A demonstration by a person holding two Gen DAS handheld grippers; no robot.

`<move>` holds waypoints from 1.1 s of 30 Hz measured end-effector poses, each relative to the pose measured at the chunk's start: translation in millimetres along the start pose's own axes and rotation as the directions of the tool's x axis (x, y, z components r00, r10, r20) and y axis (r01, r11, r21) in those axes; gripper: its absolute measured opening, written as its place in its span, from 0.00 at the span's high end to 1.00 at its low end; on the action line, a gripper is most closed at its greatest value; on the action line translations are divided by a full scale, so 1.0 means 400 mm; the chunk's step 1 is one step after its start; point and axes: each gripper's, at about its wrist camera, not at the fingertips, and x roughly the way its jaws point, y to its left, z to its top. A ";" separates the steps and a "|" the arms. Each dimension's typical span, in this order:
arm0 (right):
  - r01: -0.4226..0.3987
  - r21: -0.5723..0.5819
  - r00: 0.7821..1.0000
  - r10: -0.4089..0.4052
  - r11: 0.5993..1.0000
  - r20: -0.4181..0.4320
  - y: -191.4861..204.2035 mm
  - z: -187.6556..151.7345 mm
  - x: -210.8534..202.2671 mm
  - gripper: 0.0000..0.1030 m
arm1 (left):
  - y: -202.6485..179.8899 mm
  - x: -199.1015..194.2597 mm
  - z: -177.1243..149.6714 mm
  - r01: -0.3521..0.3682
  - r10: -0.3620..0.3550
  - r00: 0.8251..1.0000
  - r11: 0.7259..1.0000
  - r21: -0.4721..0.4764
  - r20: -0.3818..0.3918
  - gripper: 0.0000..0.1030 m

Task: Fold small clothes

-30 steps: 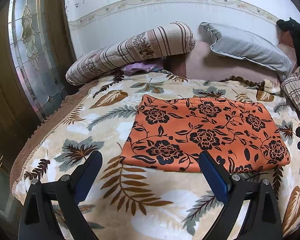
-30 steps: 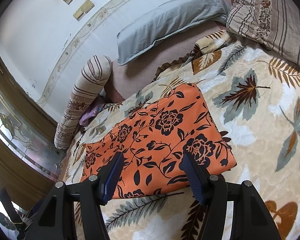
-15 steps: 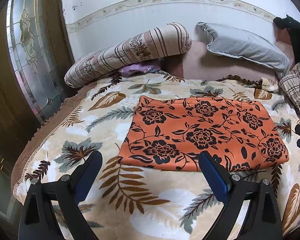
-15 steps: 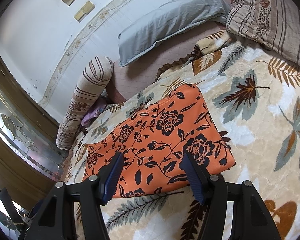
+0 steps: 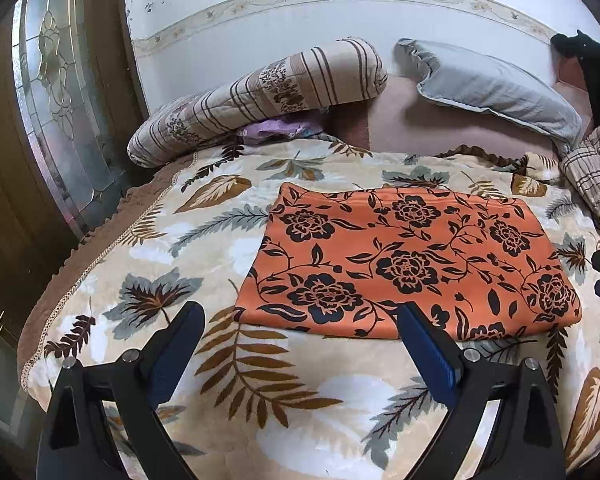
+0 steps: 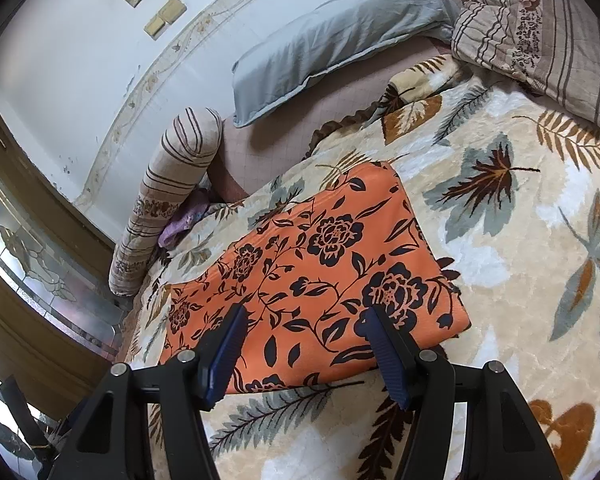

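Above orange cloth (image 5: 412, 264), jaws wide, empty

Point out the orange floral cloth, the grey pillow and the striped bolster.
orange floral cloth (image 5: 412, 264), left wrist view, middle of cloth.
grey pillow (image 6: 336, 44), right wrist view, centre.
striped bolster (image 5: 268, 96), left wrist view, middle.

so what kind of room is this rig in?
Most likely a home bedroom: a bed under a plush cream leaf-print blanket, a grey fabric pillow and a striped cylindrical bolster against the white wall, and a folded orange floral cloth on the blanket.
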 end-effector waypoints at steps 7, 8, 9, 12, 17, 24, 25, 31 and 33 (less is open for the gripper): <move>0.001 0.001 1.000 -0.001 1.000 0.001 0.001 0.000 0.000 0.37 | -0.003 0.005 -0.003 0.000 0.000 1.000 1.000 0.003 -0.004 0.06; 0.001 0.002 1.000 -0.001 1.000 0.000 0.002 -0.001 0.001 0.37 | -0.002 0.005 -0.003 0.001 -0.001 1.000 1.000 0.002 -0.004 0.06; 0.001 0.003 1.000 -0.001 1.000 0.000 0.001 -0.001 0.001 0.37 | -0.002 0.005 -0.003 0.002 -0.002 1.000 1.000 0.001 -0.004 0.06; 0.001 0.001 1.000 -0.001 1.000 0.000 0.001 0.000 0.000 0.37 | -0.002 0.004 -0.002 0.000 0.000 1.000 1.000 0.001 -0.003 0.06; 0.002 0.003 1.000 -0.002 1.000 0.000 0.000 -0.001 0.000 0.37 | -0.003 0.005 -0.004 0.002 -0.002 1.000 1.000 0.003 -0.005 0.06; 0.014 -0.001 1.000 -0.014 1.000 -0.006 -0.004 -0.004 0.003 0.37 | -0.004 0.018 -0.010 0.015 -0.015 1.000 1.000 0.004 -0.013 0.06; 0.018 -0.001 1.000 -0.018 1.000 -0.009 -0.005 -0.005 0.005 0.37 | -0.003 0.023 -0.012 0.019 -0.019 1.000 1.000 0.002 -0.017 0.06; 0.044 -0.014 0.999 -0.044 0.999 -0.022 -0.004 -0.009 0.020 0.37 | 0.002 0.051 -0.018 0.032 -0.032 0.999 0.999 -0.005 -0.030 0.06; 0.052 -0.018 0.998 -0.052 0.998 -0.026 -0.004 -0.011 0.026 0.37 | 0.006 0.062 -0.019 0.037 -0.038 0.999 0.999 -0.009 -0.035 0.06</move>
